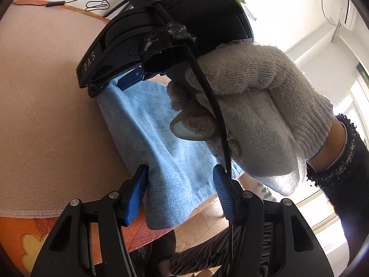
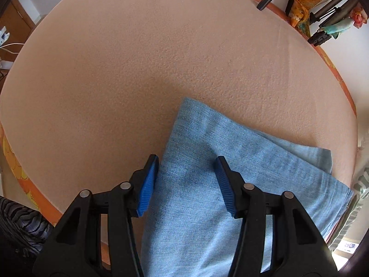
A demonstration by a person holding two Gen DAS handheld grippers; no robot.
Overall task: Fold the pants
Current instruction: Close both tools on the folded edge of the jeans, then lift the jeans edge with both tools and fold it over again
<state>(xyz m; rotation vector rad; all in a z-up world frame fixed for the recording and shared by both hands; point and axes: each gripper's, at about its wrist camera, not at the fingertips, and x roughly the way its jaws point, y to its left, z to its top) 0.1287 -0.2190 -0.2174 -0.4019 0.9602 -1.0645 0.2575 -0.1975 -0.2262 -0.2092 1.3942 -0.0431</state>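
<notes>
Item: pants, light blue denim, lying folded in layers on a peach fleece-covered tabletop, near its edge, with one end hanging over that edge in the left wrist view. Fabric looks soft, faintly streaked, with a lower layer showing at the right side in the right wrist view. Left tongs: released, pads astride the hanging end, one pad just beside the cloth, nothing pinched. Right tongs: pointing steeply down over the upper layer, jaws apart with denim between them, pads not visibly pressing; carried by a gloved hand. Step in hand, as judged: taking hold of the fold for the next turn. To do it well, both tongs should bite through every layer close to the edges, lift evenly, and lay the cloth flat without dragging.
</notes>
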